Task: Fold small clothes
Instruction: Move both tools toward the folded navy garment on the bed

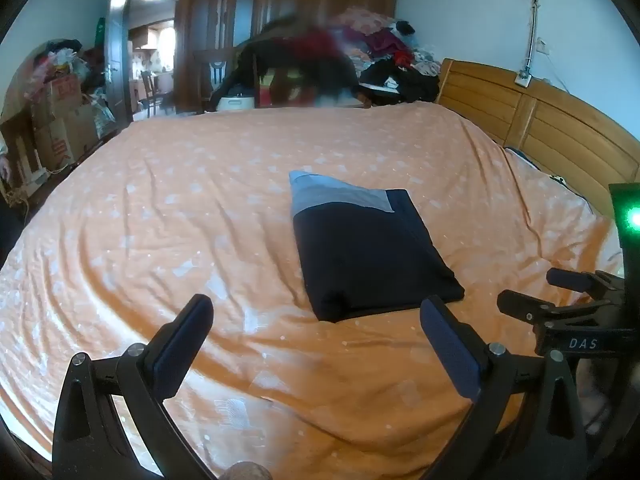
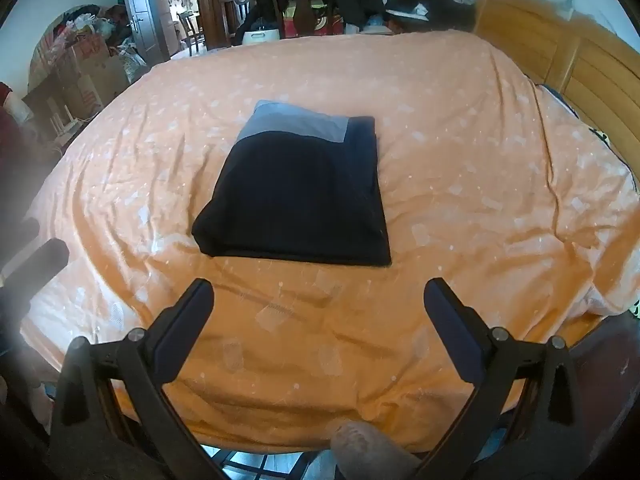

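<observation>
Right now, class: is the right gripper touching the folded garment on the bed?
Apart. The right wrist view shows the right gripper open, with a strip of bare orange bedsheet between its fingers and the folded garment.

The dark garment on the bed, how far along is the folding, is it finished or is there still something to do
Done: the dark garment lies as a compact folded rectangle, grey band at its far end, flat on the orange bedspread. In hand: nothing; the left gripper and the right gripper are both open, short of its near edge. Left: no other loose item shows on the bed; the clothes pile beyond it may be next.
</observation>
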A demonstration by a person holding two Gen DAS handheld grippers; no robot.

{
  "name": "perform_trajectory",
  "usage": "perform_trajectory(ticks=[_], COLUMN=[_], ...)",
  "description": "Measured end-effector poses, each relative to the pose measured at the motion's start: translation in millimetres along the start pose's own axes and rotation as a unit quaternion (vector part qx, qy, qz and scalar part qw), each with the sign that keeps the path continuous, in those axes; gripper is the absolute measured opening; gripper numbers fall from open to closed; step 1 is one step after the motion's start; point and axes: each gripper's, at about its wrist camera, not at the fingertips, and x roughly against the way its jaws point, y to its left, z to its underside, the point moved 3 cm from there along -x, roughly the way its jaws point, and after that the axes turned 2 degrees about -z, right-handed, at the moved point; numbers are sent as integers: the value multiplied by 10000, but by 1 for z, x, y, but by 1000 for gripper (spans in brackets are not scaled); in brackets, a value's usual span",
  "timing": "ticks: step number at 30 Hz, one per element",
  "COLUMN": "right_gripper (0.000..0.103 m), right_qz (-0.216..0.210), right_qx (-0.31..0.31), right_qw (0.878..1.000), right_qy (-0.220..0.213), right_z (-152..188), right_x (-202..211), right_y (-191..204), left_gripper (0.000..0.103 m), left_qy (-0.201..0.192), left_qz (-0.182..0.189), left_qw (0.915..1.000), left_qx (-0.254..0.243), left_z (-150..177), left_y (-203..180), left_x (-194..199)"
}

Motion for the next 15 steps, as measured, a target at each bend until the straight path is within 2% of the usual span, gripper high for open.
perform_trajectory(ticks=[8, 15], right_gripper=[103, 103], right_qz=[-118, 88], right_qx=[-317, -477], right_qw=[9989, 9972], right_qy=[312, 569], right_z=[22, 14], right_x=[-22, -44], right_y=[-14, -76], left_gripper=[103, 103], left_qy=[177, 474], left_qz=[-6, 163], left_qw=[9998, 9975], left_qx=[-76, -496], left_z=[5, 11], left_y=[-9, -44], left_x=[-12, -44])
